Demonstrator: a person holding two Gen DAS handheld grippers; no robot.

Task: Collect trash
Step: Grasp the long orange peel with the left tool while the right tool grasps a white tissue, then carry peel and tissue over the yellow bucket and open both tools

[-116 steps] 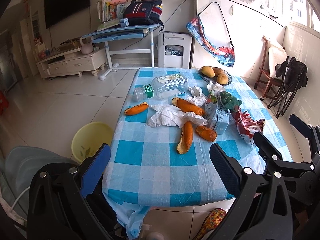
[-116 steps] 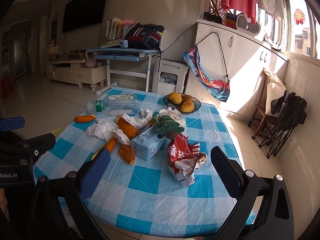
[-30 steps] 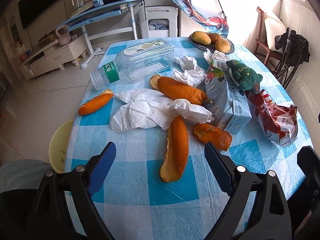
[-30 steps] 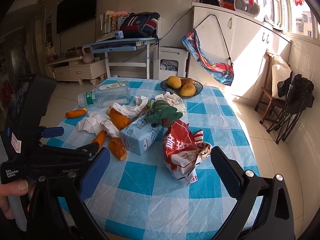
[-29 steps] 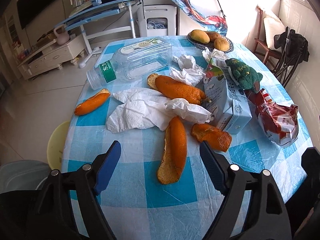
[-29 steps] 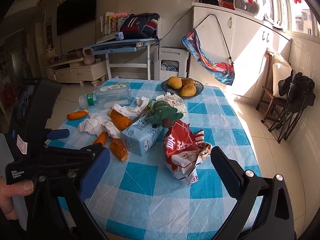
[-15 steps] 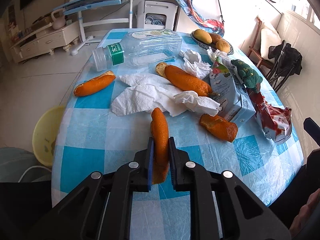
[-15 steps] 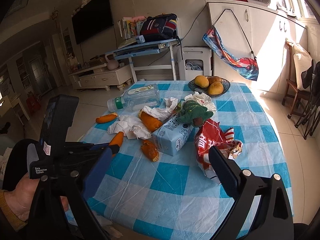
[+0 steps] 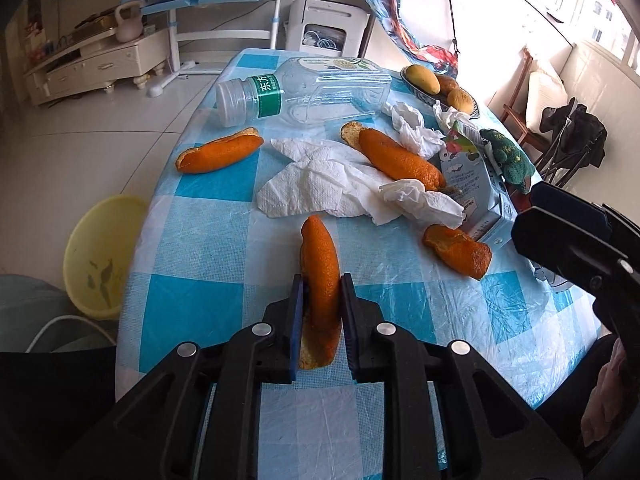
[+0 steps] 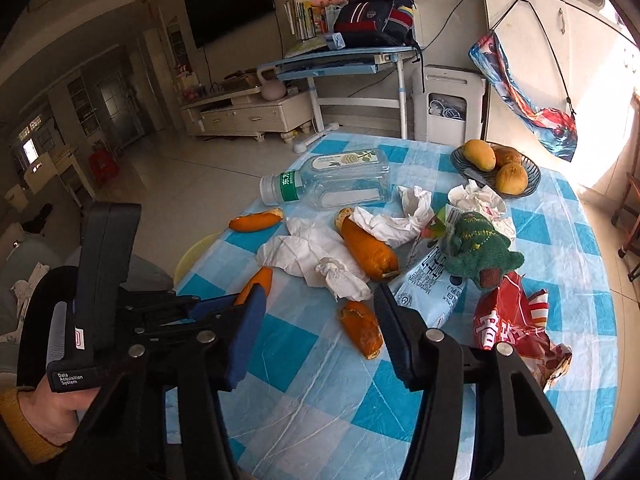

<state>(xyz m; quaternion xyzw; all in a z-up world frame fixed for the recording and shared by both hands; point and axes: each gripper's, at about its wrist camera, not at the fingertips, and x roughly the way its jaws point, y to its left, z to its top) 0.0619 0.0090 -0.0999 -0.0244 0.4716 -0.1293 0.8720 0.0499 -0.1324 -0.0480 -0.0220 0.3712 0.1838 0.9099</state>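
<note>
Gripping orange peel (image 9: 320, 268), left gripper (image 9: 320, 300), fruit (image 10: 480, 155) in basket (image 10: 528, 188)

"Data Acquisition System" is printed on the left gripper (image 10: 244, 300).

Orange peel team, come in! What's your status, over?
Left gripper shut on long orange peel. Right gripper open, over short peel. Yellow bin on floor beside table; nothing blocking. Over.
</note>
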